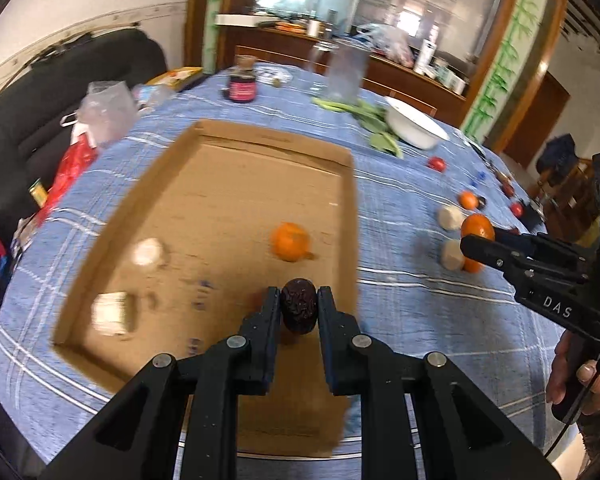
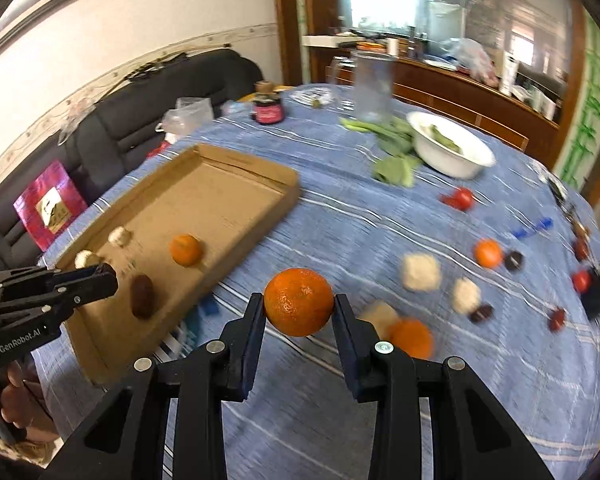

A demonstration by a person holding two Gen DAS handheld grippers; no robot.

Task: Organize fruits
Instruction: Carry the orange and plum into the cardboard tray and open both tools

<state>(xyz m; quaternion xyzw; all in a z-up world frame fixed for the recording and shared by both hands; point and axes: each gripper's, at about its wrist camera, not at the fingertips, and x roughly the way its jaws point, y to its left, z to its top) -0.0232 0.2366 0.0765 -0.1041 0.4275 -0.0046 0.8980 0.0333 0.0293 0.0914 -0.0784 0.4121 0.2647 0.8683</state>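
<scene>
Carrying fruit toward a shallow cardboard tray (image 1: pixel 342 216), a person is working two handheld grippers over a blue checked tablecloth (image 2: pixel 340 216). The left gripper (image 1: pixel 299 312) is clamped on a wrinkled dark date (image 1: pixel 299 307), poised just over the tray's near end, while the right gripper (image 2: pixel 299 304) is pinching a mandarin (image 2: pixel 299 301) above the cloth, with the tray lying ahead and to its left. Doing this well likely means lowering each fruit to the tray floor before easing the jaws apart, and setting the round mandarin beside the one already lying there (image 1: pixel 290 241), so that neither is rolling. Motion blur is smearing the pale pieces in the tray (image 1: pixel 150 252), leaving their identity unclear; small dark and red fruits far ahead of the right gripper are too blurred to name.
</scene>
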